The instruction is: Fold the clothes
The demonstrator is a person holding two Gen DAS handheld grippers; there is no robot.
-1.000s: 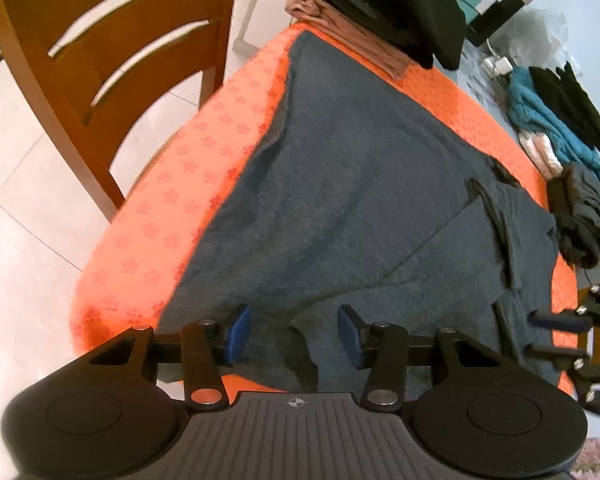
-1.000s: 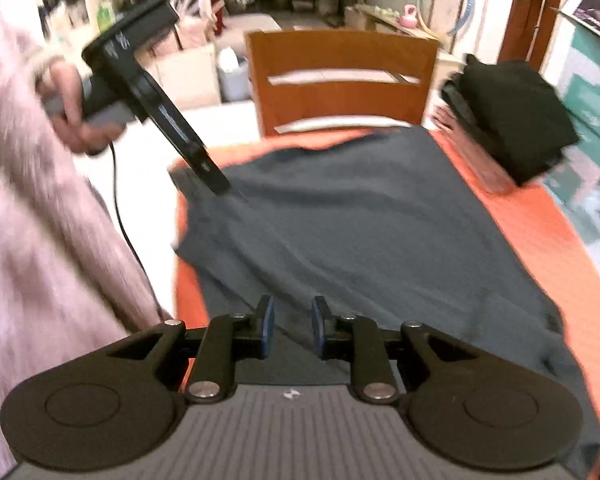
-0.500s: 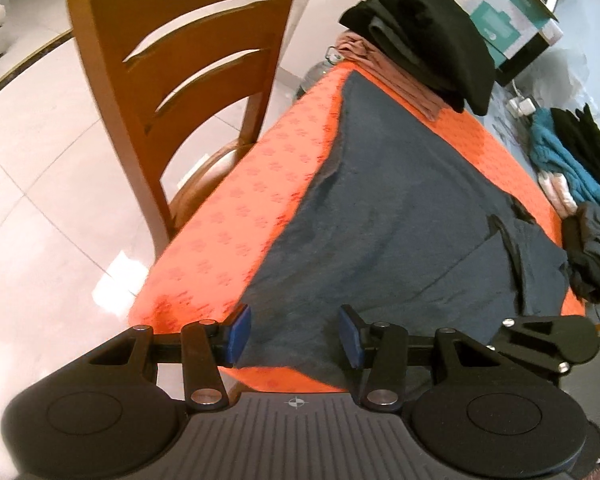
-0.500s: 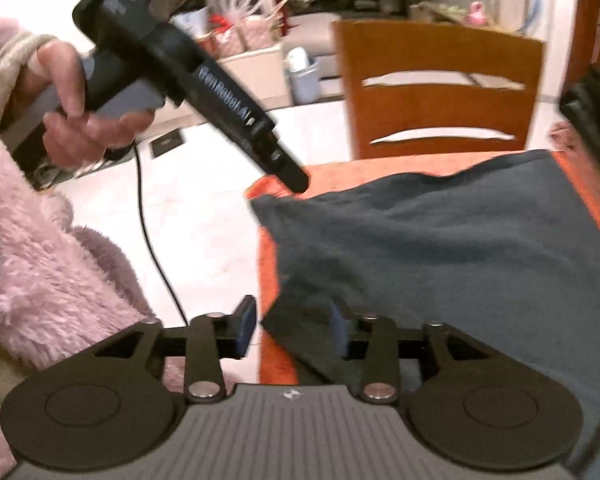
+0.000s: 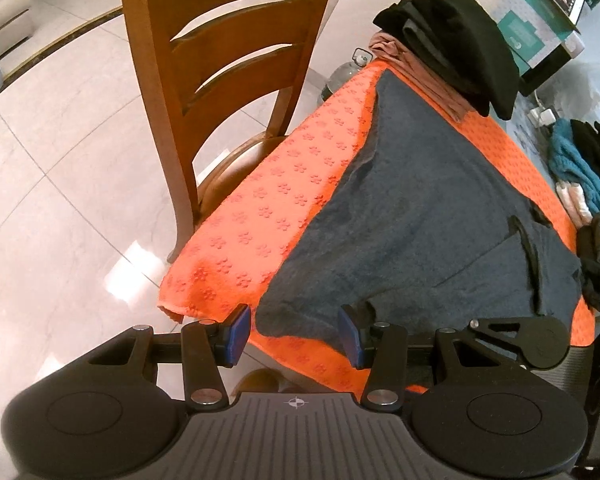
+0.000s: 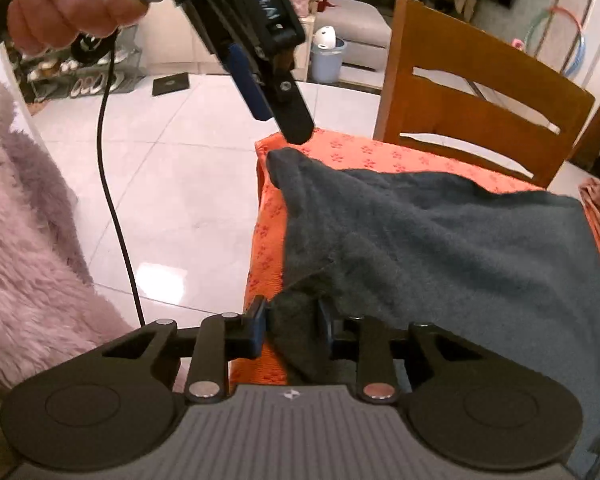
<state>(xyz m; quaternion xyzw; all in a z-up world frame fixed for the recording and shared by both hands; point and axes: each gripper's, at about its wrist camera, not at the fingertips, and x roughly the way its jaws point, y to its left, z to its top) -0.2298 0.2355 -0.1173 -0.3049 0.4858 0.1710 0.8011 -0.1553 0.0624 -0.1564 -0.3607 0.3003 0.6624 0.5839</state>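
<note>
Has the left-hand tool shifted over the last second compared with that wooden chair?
Yes. The left tool has slid back toward the table's near corner; the wooden chair now fills more of its view.

Present: one grey garment (image 5: 432,200) on one orange cloth (image 5: 268,216), one chair (image 5: 220,60), two grippers (image 5: 294,336) (image 6: 292,330), one bin (image 6: 328,58), one stack of folded clothes (image 5: 452,40).

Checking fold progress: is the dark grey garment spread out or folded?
Mostly spread: the dark grey garment lies flat across the orange cloth, only its near corner bunched.
</note>
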